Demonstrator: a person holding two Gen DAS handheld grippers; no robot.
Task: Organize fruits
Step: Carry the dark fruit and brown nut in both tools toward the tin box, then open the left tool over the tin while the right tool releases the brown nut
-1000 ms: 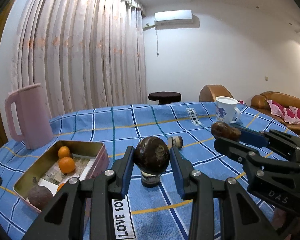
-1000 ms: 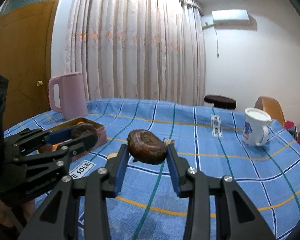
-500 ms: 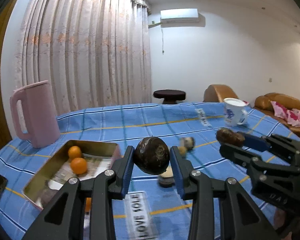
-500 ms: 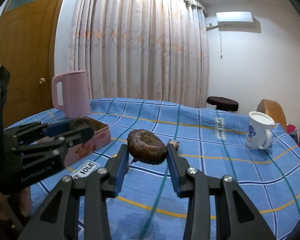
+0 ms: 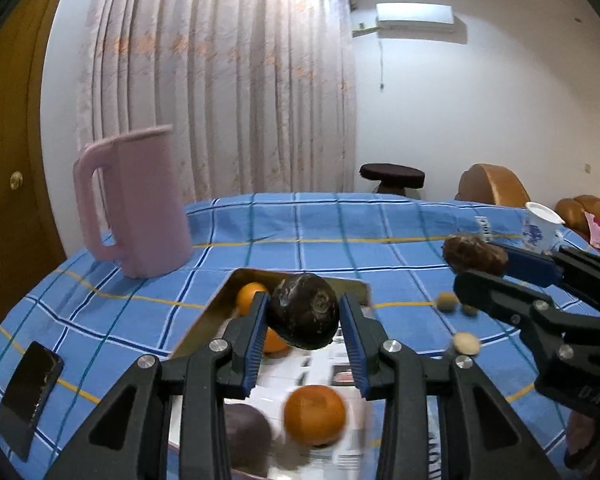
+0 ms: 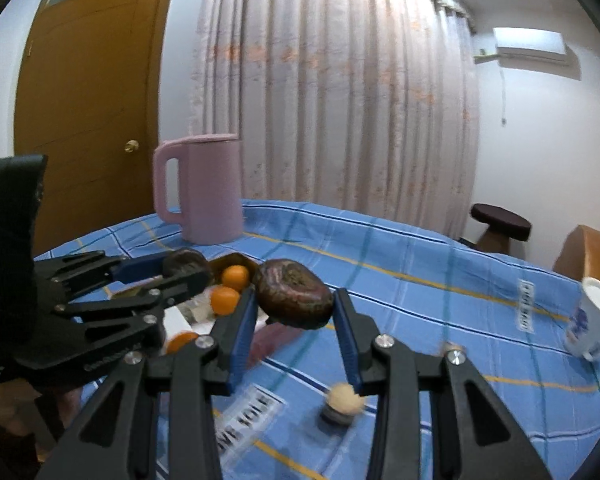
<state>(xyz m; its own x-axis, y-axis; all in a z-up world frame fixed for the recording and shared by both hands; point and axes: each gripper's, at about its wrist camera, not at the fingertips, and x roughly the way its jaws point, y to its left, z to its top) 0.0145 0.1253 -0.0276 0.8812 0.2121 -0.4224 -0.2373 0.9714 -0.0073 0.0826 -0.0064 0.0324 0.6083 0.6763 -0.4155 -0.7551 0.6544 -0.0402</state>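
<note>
My left gripper (image 5: 304, 320) is shut on a dark round fruit (image 5: 305, 310), held in the air above an open metal tin (image 5: 204, 320). In the tin lie three oranges, the nearest one (image 5: 315, 414) low in the left wrist view, and a dark purple fruit (image 5: 246, 436). My right gripper (image 6: 295, 302) is shut on a flatter dark brown fruit (image 6: 294, 292), just right of the tin (image 6: 236, 259) in the right wrist view. The left gripper (image 6: 180, 270) appears at the left there. The right gripper (image 5: 476, 264) shows at the right in the left wrist view.
A pink jug (image 5: 136, 204) stands behind the tin on the blue checked tablecloth (image 5: 340, 236). A black phone (image 5: 30, 394) lies at the left edge. A white mug (image 6: 590, 320) stands far right. Small round nuts (image 5: 466, 343) and a bottle cap (image 6: 342, 400) lie on the cloth.
Both grippers moved left with their fruits still held, from over the bare cloth to the tin. The left gripper now hangs over the tin and the jug looks nearer.
</note>
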